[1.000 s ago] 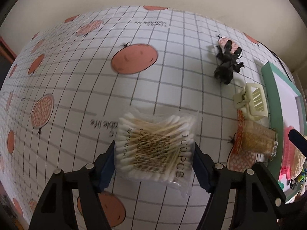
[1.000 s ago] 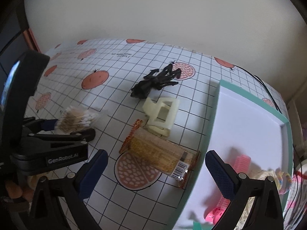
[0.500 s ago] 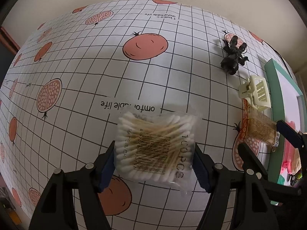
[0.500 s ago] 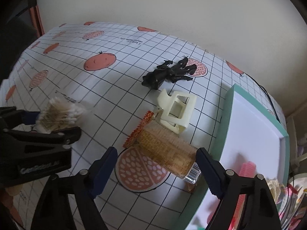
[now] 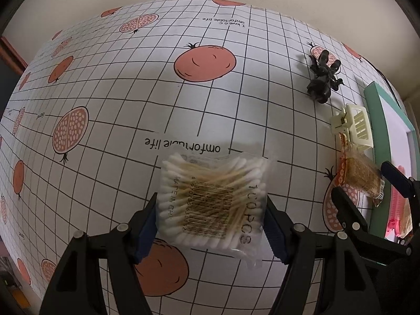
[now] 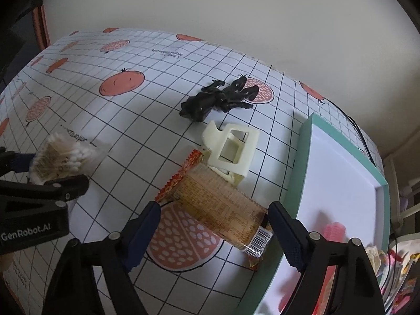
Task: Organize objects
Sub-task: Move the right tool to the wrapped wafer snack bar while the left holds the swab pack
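My left gripper (image 5: 211,225) is shut on a clear pack of cotton swabs (image 5: 210,197), held a little above the table. The same pack (image 6: 60,155) shows at the left of the right wrist view. A transparent snack packet (image 6: 218,202) with an orange crimped end lies on the tablecloth. My right gripper (image 6: 212,225) straddles it lengthwise, and its blue pads (image 6: 281,225) touch both ends. In the left wrist view the packet (image 5: 362,176) sits between the right gripper's fingers.
A cream hair claw (image 6: 231,149) lies just beyond the packet, and a black hair clip (image 6: 218,99) lies farther back. A green-rimmed white tray (image 6: 304,162) stands at the right and holds a pink roller (image 6: 333,231). The pomegranate-print tablecloth (image 5: 131,92) stretches to the left.
My right gripper has come down and forward over the snack packet, and its jaws have narrowed onto the packet's ends. The left gripper keeps the swab pack in much the same place.
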The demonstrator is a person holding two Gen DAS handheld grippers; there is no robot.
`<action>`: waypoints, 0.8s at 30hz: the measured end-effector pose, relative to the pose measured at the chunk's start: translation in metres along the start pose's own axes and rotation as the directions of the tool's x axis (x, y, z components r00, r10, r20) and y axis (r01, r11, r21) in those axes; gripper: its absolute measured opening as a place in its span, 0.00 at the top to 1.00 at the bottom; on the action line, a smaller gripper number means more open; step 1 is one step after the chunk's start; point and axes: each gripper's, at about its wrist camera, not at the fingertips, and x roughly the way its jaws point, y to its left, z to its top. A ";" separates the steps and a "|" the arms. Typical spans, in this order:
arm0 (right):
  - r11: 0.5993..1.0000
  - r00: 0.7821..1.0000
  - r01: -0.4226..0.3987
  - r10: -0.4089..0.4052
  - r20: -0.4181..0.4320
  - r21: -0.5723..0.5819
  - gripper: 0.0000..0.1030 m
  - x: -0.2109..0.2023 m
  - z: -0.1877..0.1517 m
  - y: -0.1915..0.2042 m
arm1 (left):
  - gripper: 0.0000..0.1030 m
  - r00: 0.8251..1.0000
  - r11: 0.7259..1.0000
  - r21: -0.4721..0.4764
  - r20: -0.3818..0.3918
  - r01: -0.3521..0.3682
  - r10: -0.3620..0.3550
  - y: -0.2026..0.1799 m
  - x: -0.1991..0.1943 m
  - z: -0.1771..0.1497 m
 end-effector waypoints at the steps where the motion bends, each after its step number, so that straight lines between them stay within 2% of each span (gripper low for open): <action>1: 1.000 1.000 -0.002 0.002 -0.010 -0.001 0.16 0.000 0.001 0.000 | 0.29 1.000 1.000 0.002 -0.001 -0.002 0.002 0.000 0.000 0.000; 7: 0.999 0.996 -0.037 0.038 -0.080 0.008 0.16 -0.002 0.002 0.002 | 0.29 1.000 1.000 0.000 -0.005 -0.008 0.008 0.002 -0.001 -0.002; 14: 0.991 0.984 -0.117 0.125 -0.125 0.070 0.16 -0.009 0.001 -0.005 | 0.29 1.000 1.000 -0.004 -0.006 -0.010 0.010 0.008 -0.002 -0.001; 16: 0.982 0.975 -0.165 0.177 -0.135 0.097 0.16 -0.011 0.002 -0.007 | 0.29 1.000 1.000 -0.002 -0.006 -0.010 0.010 0.009 -0.002 -0.001; 19: 0.973 0.967 -0.195 0.212 -0.145 0.121 0.17 -0.013 0.003 -0.010 | 0.29 1.000 1.000 -0.003 -0.006 -0.010 0.010 0.008 -0.003 -0.001; 24: 0.983 0.981 -0.147 0.159 -0.108 0.111 0.17 -0.013 0.005 -0.017 | 0.29 1.000 1.000 -0.002 -0.007 -0.010 0.010 0.013 -0.004 -0.002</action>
